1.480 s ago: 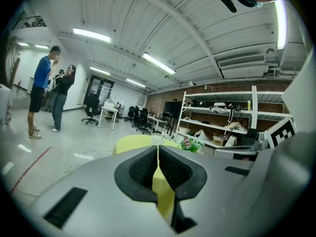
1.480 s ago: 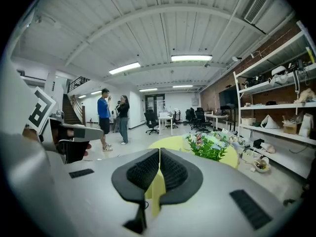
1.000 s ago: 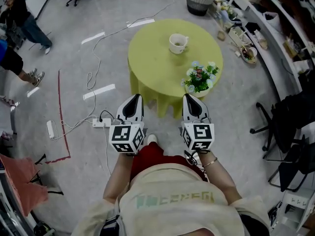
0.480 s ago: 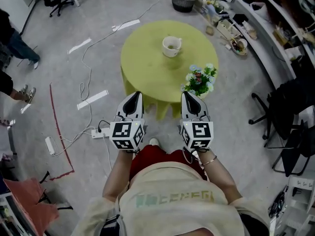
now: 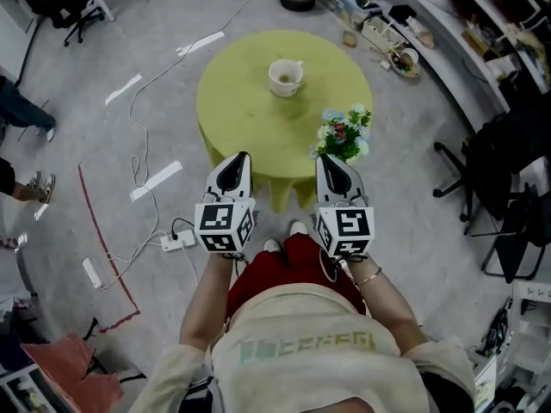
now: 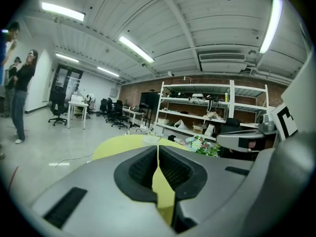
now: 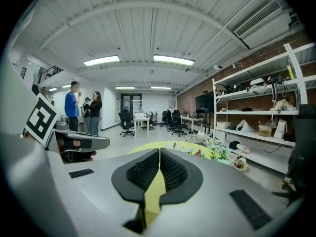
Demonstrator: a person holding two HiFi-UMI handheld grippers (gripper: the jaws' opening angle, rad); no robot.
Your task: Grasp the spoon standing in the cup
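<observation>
- Both grippers, left (image 5: 240, 157) and right (image 5: 325, 159), have come closer to the table (image 5: 241, 119), with jaws closed and empty.
- Cup (image 5: 285, 77) sits upper centre, well apart from them; its spoon is too small to make out.
- Approach step. Next, I judge: open one gripper and reach over the cup.

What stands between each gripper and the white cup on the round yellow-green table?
The small pot of flowers at the table's near edge sits just ahead of the right gripper, close beside its line to the white cup. Only bare yellow-green tabletop lies between the left gripper and the cup.
</observation>
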